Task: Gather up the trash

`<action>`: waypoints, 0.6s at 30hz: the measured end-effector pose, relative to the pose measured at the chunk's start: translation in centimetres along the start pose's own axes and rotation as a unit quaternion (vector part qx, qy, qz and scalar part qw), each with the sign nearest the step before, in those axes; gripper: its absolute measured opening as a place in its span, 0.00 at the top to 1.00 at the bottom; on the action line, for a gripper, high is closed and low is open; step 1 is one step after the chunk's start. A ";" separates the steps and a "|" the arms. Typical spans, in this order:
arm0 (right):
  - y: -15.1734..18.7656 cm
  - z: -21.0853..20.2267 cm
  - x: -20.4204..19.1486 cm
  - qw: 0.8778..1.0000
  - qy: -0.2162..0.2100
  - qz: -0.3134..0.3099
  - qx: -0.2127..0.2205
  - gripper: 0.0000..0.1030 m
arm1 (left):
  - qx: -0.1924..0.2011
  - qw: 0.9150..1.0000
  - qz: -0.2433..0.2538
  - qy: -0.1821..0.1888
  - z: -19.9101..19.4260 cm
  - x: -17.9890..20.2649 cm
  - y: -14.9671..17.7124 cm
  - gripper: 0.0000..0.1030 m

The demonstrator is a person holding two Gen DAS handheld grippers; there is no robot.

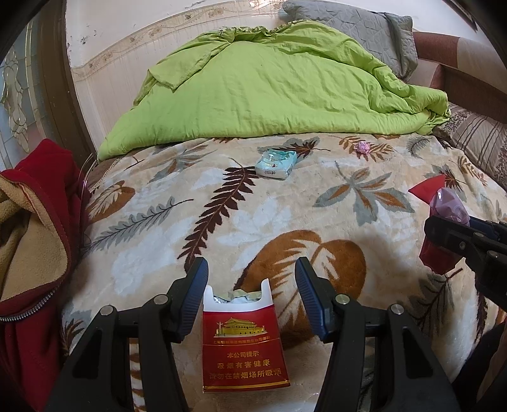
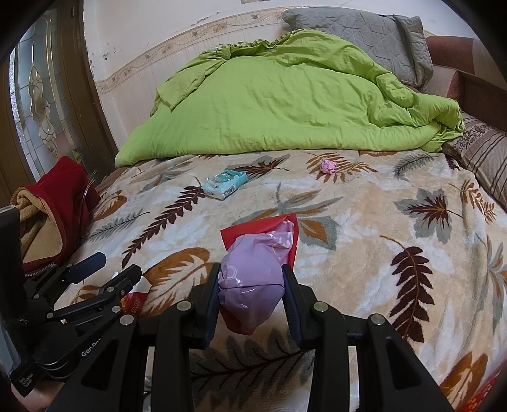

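A red cigarette pack (image 1: 245,345) with crumpled paper in its open top lies on the leaf-patterned blanket (image 1: 285,222). My left gripper (image 1: 252,285) is open, its fingers on either side of the pack's top. My right gripper (image 2: 252,285) is shut on a lilac plastic packet with a red bag (image 2: 253,279); it shows in the left wrist view (image 1: 443,228) at the right. A light blue tissue pack (image 1: 276,163) (image 2: 225,183) and a pink crumpled paper ball (image 1: 362,147) (image 2: 328,166) lie farther back on the blanket.
A green quilt (image 1: 269,95) is heaped at the far end of the bed, with a grey pillow (image 1: 364,28) behind it. A red fleece jacket (image 1: 35,228) lies at the left edge. A striped pillow (image 2: 488,155) sits at the right. A glass door (image 2: 38,95) stands left.
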State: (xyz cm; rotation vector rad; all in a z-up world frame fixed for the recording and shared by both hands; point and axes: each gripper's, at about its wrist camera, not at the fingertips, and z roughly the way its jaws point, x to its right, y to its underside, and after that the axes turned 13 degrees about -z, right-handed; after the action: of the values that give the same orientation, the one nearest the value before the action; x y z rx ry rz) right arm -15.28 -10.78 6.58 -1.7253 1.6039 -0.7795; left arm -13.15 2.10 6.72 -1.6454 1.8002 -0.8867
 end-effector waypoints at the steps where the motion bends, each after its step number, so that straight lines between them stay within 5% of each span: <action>1: 0.0 0.0 -0.1 1.000 0.000 0.000 0.000 0.62 | 0.000 1.000 0.000 0.000 0.0 0.0 0.0 0.46; 4: 0.0 0.0 0.0 1.000 -0.003 0.004 0.001 0.62 | 0.000 1.000 -0.009 0.021 -0.2 0.0 0.1 0.46; 10: 1.0 -3.7 2.5 0.998 -0.023 0.050 0.013 0.62 | 0.006 0.992 0.016 0.122 -2.8 2.6 0.5 0.46; 13: 2.6 -7.5 4.5 0.997 -0.010 0.068 0.018 0.62 | -0.002 0.983 0.048 0.175 -4.7 5.5 0.6 0.46; 18: 6.6 -15.6 10.3 0.990 0.057 0.126 0.025 0.62 | -0.047 0.951 0.096 0.291 -8.4 12.3 1.2 0.46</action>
State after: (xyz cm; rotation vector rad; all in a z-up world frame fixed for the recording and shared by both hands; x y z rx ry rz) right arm -30.82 -22.29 10.90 -1.4295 1.8200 -0.7961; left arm -21.66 -9.16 11.72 -1.3068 2.3766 -1.3085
